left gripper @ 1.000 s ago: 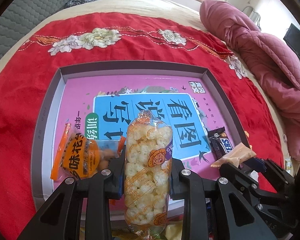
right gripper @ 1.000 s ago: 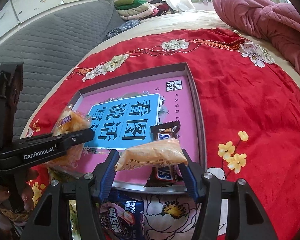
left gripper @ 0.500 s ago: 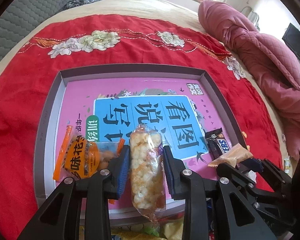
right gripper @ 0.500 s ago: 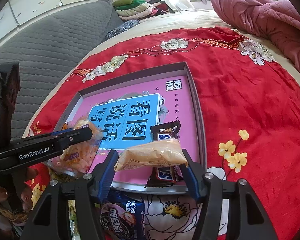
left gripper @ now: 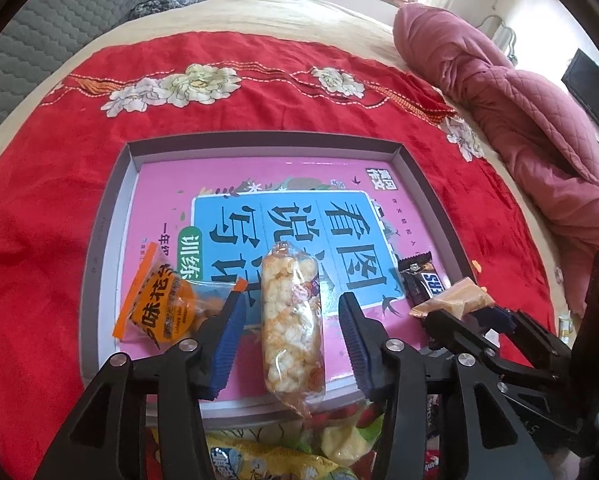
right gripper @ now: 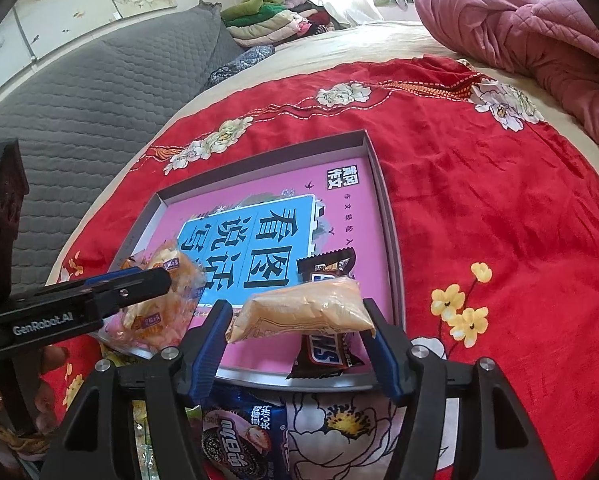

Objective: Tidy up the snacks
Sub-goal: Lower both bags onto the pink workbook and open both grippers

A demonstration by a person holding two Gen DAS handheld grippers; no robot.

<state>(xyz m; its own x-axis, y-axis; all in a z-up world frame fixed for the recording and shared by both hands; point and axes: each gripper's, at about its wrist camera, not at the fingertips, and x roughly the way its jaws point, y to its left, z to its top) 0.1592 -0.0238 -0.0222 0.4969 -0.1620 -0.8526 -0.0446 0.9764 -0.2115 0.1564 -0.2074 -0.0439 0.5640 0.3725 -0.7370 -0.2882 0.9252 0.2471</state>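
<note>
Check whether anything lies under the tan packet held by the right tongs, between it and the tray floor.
Yes. The right tongs hold the tan packet directly above the Snickers bar, which lies on the tray near its right wall. Open pink floor shows to the bar's left.

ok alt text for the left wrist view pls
The left tool is open around a clear puffed rice snack pack lying in a shallow grey tray lined with a pink and blue book cover. An orange peanut packet lies to its left, a Snickers bar to its right, all on a red floral blanket.
</note>
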